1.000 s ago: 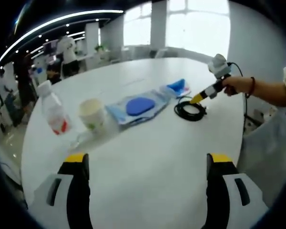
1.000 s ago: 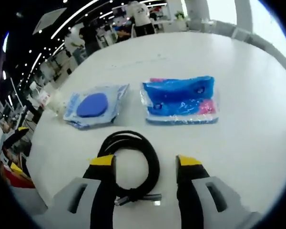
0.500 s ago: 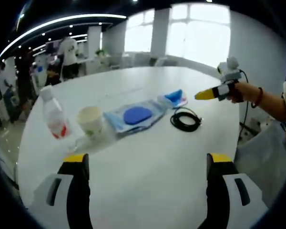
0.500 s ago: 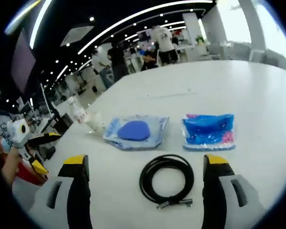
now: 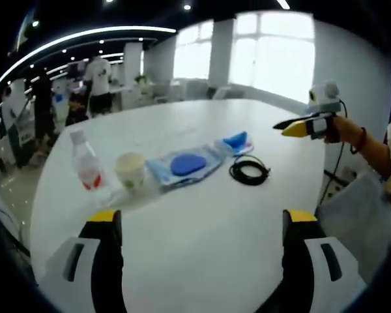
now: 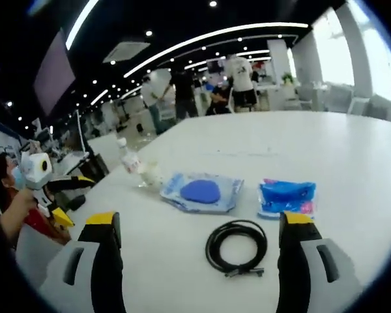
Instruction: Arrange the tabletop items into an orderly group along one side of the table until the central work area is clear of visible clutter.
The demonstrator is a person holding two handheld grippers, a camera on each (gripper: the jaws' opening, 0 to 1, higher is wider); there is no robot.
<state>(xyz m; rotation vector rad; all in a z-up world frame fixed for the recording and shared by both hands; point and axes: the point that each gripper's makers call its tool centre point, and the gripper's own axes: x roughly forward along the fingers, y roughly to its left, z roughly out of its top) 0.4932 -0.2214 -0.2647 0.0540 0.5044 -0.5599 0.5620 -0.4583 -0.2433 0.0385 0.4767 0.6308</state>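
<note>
Fingers on both grippers are spread wide, nothing held. Left gripper (image 5: pixel 199 225) and right gripper (image 6: pixel 199 225) both hover above bare white table (image 5: pixel 208 261), well back from the items.

Items sit in a rough row across the mid-table: water bottle (image 5: pixel 86 169), paper cup (image 5: pixel 130 171), pouch with a blue oval (image 5: pixel 186 166), blue-pink packet (image 5: pixel 238 140), coiled black cable (image 5: pixel 249 173).

Handling, my read:
- Cable (image 6: pixel 236 246): light, floppy, coil likely to unwind if lifted by one strand. Pinch across the bundled strands near the connector end, or just drag it.
- Pouch (image 6: pixel 202 192) and packet (image 6: pixel 287 197): flat, soft, probably slick film. Hard to get under; grab an edge or corner, or slide them.
- Cup: light, thin-walled, crushable. Pinch the rim gently; tips easily.
- Bottle: looks clear plastic, stiffest of the lot, top-heavy if near empty. Grip mid-body.

Obstacles: cup and bottle stand close together, so a wide approach to one risks knocking the other. Pouch lies just beside the cup. Cable is apart from the packet, clear access from the near side. People stand in the background, well off the table.
</note>
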